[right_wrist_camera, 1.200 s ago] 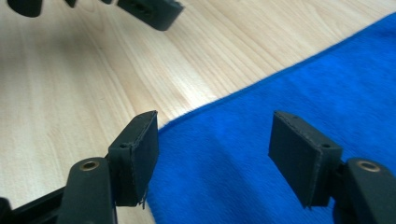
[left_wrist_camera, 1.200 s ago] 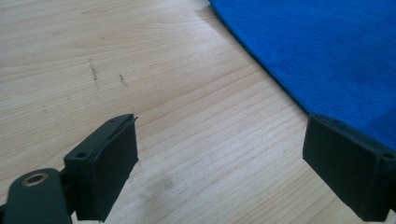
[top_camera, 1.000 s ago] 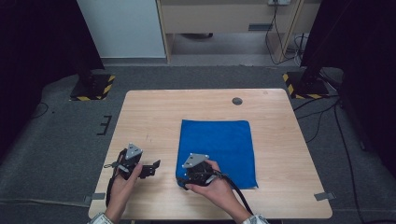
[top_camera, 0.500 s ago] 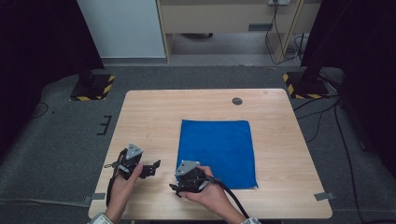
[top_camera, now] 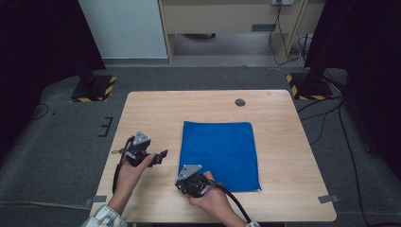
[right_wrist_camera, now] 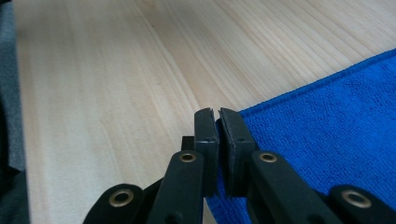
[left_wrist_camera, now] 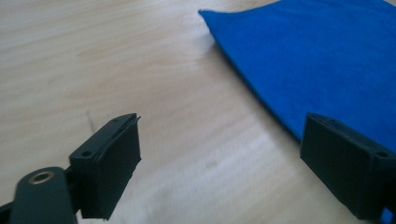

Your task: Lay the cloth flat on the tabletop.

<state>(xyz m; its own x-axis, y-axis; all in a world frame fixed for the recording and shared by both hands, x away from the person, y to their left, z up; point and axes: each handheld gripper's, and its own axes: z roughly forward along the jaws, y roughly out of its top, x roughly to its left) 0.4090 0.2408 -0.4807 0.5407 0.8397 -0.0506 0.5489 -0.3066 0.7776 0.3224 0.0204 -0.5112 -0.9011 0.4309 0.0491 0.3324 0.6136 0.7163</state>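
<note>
Setting: wooden counter [top_camera: 156, 109] on grey carpet, dark curtains at both sides
Cloth: blue cloth [top_camera: 220, 153] lies flat right of centre, its near left corner at the right gripper
Right gripper: right gripper [right_wrist_camera: 216, 122] has just been closing; pads now pressed together on the corner's edge, likely pinching it to lift or fold, though fabric between them is hard to see
Left gripper: left gripper [top_camera: 163, 153] spread wide, empty, aimed at the cloth's left edge
Change: left gripper has edged nearer the cloth

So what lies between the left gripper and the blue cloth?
Bare wood of the table: the high view shows nothing between the left gripper and the blue cloth.
</note>
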